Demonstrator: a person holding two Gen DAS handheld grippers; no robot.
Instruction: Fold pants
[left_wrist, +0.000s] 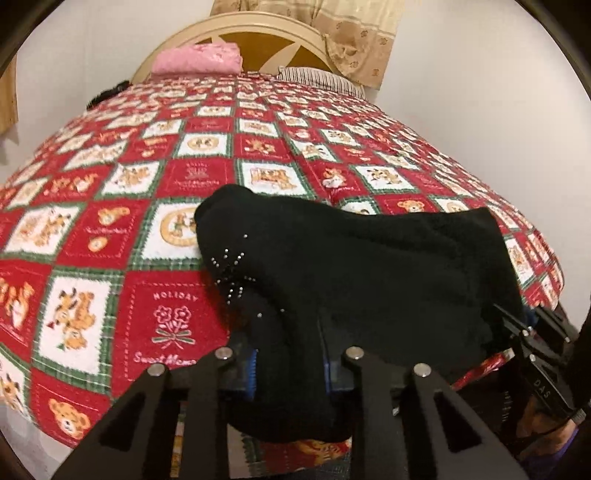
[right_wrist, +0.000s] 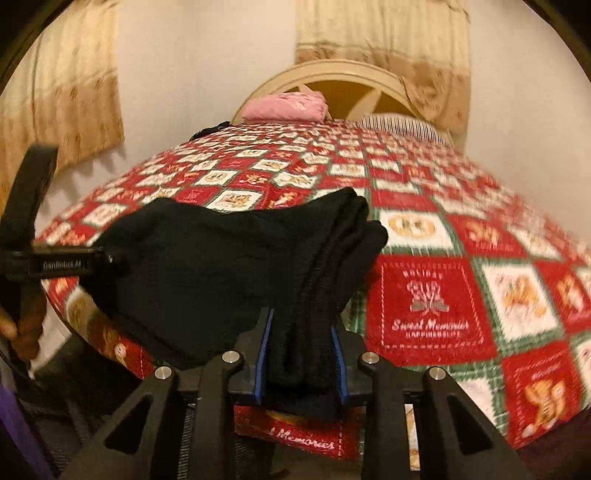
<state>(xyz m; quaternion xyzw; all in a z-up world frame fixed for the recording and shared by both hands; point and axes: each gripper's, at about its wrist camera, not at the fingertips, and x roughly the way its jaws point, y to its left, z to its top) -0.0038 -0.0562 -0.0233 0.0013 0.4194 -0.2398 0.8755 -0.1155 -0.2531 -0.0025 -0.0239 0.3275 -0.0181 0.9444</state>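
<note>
Black pants (left_wrist: 332, 266), gathered into a thick, partly folded bundle, lie at the near edge of the bed (left_wrist: 110, 229), on its red patchwork blanket (right_wrist: 461, 288). The left hand-held gripper (left_wrist: 288, 369) is clenched on one end of the bundle, the cloth bulging between its blue pads (left_wrist: 252, 373). The right hand-held gripper (right_wrist: 303, 363) pinches several stacked layers at the opposite end.

Risks, as judged from this arrangement: the thick stack may slip from either grip, since many layers compress unevenly; inner layers could slide out and undo the fold. The bundle overhangs the bed edge, so a lost grip could drop it to the floor. Uneven pulling by the two hands may skew the fold.
</note>
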